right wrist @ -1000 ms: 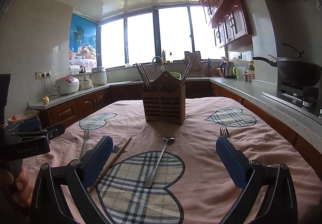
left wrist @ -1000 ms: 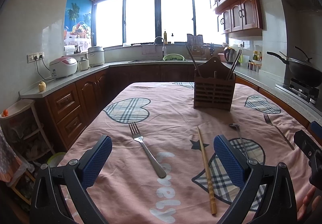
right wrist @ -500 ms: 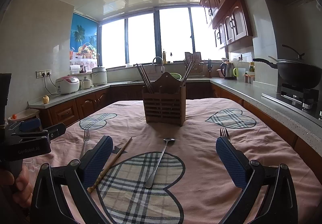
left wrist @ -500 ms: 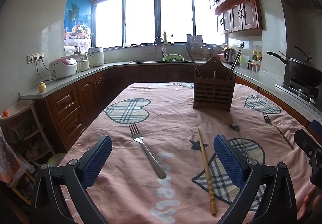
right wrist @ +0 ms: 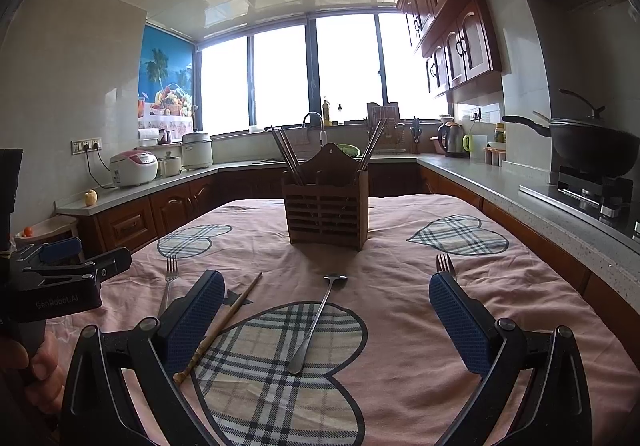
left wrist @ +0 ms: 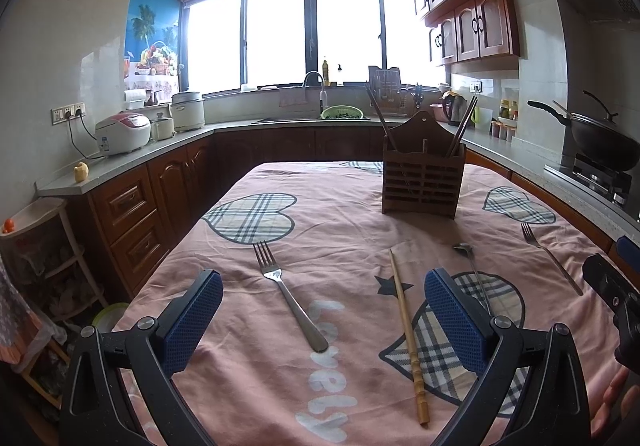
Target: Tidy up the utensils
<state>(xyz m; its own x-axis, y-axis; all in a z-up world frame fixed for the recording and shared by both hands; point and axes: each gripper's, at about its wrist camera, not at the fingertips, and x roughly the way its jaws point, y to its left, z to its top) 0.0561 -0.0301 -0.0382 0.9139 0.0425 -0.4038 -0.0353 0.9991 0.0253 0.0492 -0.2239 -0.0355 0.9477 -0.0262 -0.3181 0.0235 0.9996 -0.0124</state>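
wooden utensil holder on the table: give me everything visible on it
The wooden utensil holder is a dark brown box with a slatted front and a taller back panel that rises to a rounded peak with a small hole. It stands upright on the pink tablecloth, at the far middle of the table. Dark chopsticks lean out of its left and right ends. No gripper touches it; the loose cutlery lies apart, nearer the cameras.

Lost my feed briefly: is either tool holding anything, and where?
Nothing. Left tool and right tool are both open and empty; forks, spoon and chopstick lie on the cloth.
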